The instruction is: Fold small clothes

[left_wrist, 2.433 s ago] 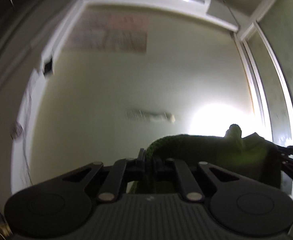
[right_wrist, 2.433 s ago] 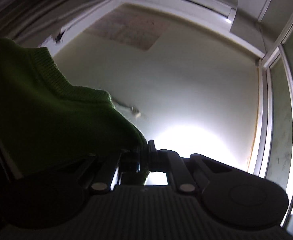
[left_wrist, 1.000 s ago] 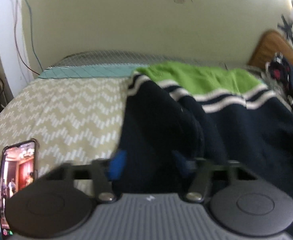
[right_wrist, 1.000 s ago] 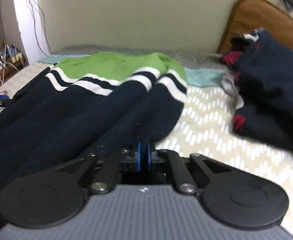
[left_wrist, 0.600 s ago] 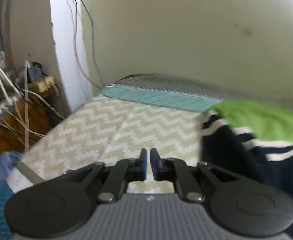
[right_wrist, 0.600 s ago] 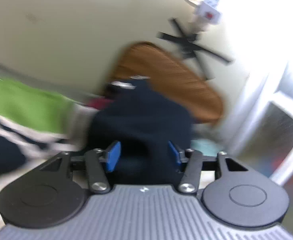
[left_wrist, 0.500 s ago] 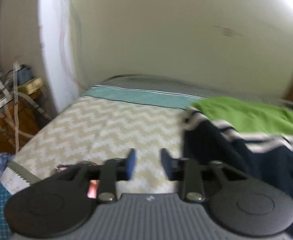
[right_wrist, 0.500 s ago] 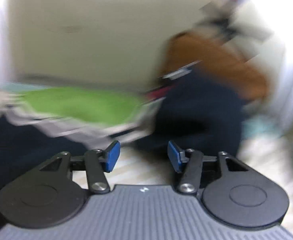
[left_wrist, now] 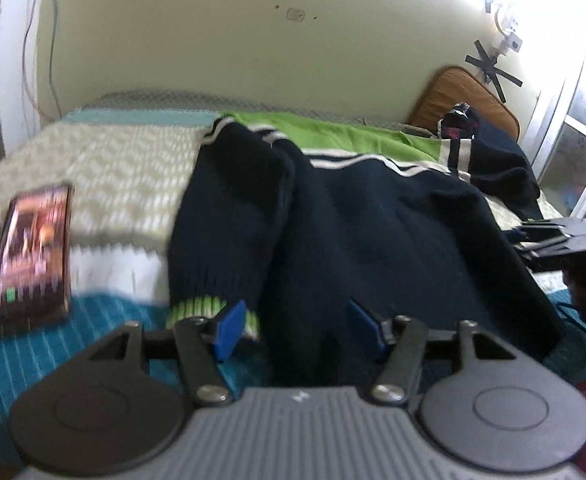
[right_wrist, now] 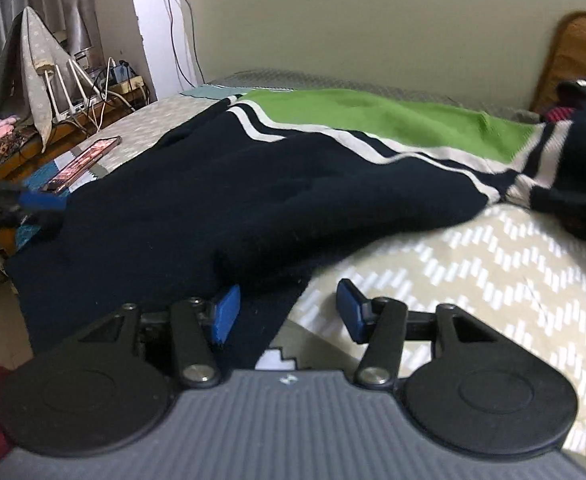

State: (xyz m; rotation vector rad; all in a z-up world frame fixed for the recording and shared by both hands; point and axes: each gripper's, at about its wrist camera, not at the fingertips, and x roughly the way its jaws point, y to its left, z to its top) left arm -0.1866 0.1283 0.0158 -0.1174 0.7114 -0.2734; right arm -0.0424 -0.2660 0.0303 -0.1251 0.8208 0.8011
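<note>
Both grippers have swung down from the wall to the sweater, spread on the bed.
Navy-and-green sweater (left_wrist: 373, 216) lies flat across the bed (left_wrist: 105, 172), hem nearest, probably laid out for folding. Left gripper (left_wrist: 299, 330) hangs over the near hem beside the left sleeve cuff (left_wrist: 209, 312), fingers apart and opening, pressing nothing. Right gripper (right_wrist: 287, 314) straddles the hem's right corner, fingers apart but closing, cloth between them unclamped. A phone (left_wrist: 33, 256) rests left; another dark garment (right_wrist: 585, 168) lies far right.

A navy sweater (right_wrist: 253, 200) with white stripes and a green top lies spread on the bed (right_wrist: 473, 264). The right gripper (right_wrist: 285, 312), jaws closing, straddles the sweater's near hem without pressing it. A phone (right_wrist: 83, 164) lies left of the sweater.
</note>
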